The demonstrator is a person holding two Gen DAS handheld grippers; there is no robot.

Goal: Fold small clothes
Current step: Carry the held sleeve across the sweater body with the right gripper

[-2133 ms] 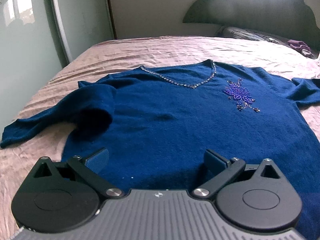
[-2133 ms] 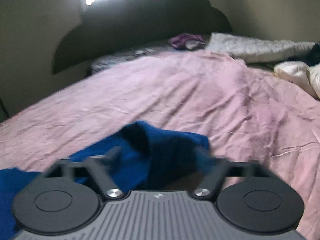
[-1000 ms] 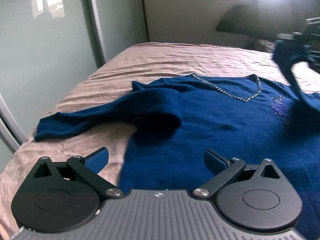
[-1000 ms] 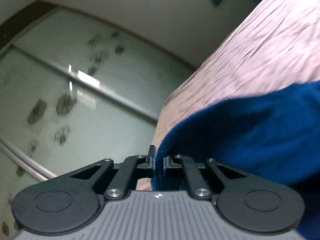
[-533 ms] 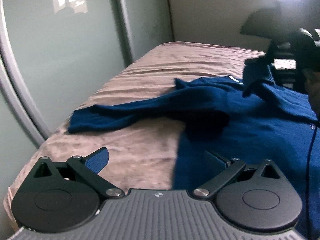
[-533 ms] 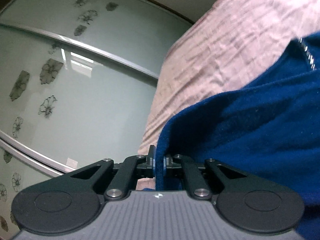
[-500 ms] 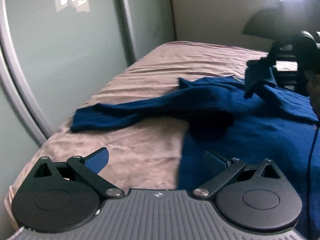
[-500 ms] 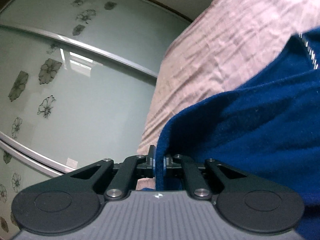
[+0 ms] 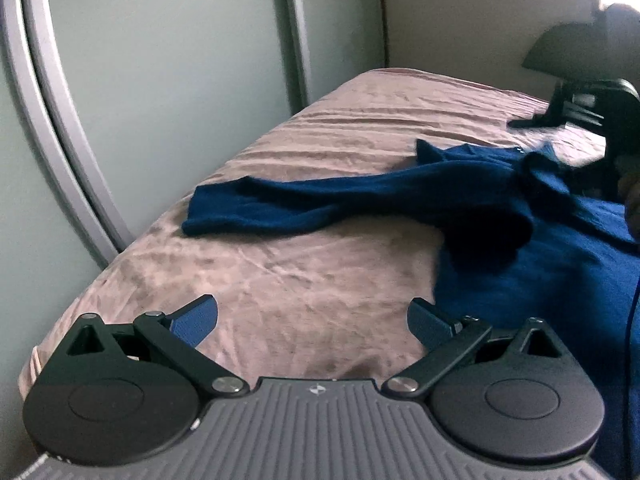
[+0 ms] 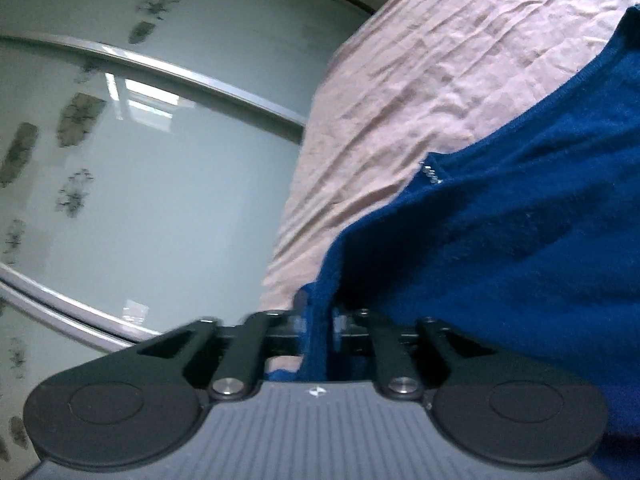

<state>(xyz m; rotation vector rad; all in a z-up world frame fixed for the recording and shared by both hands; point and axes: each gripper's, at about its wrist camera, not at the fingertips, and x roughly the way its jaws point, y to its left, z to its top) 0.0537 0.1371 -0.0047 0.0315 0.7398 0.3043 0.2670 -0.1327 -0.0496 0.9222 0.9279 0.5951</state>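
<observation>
Left gripper (image 9: 312,316) is seen in its own wrist view with its blue-padded jaws spread wide and nothing between them, above bare pink bedsheet (image 9: 320,280). A dark blue sweater (image 9: 540,248) is spread on the bed to the right, its sleeve (image 9: 280,204) stretched out to the left toward the sliding wardrobe doors (image 9: 160,100). The right gripper (image 9: 576,112) is seen at the far right, above the sweater's far edge.

In the right wrist view, the right gripper (image 10: 318,326) is caught with its jaws opening; an edge of the sweater (image 10: 520,260) lies between them, and whether the pads press on it cannot be told through the blur. A beaded neckline (image 10: 430,174) is visible farther off, against the pink bedsheet (image 10: 440,60) and the flower-patterned wardrobe glass (image 10: 140,160).
</observation>
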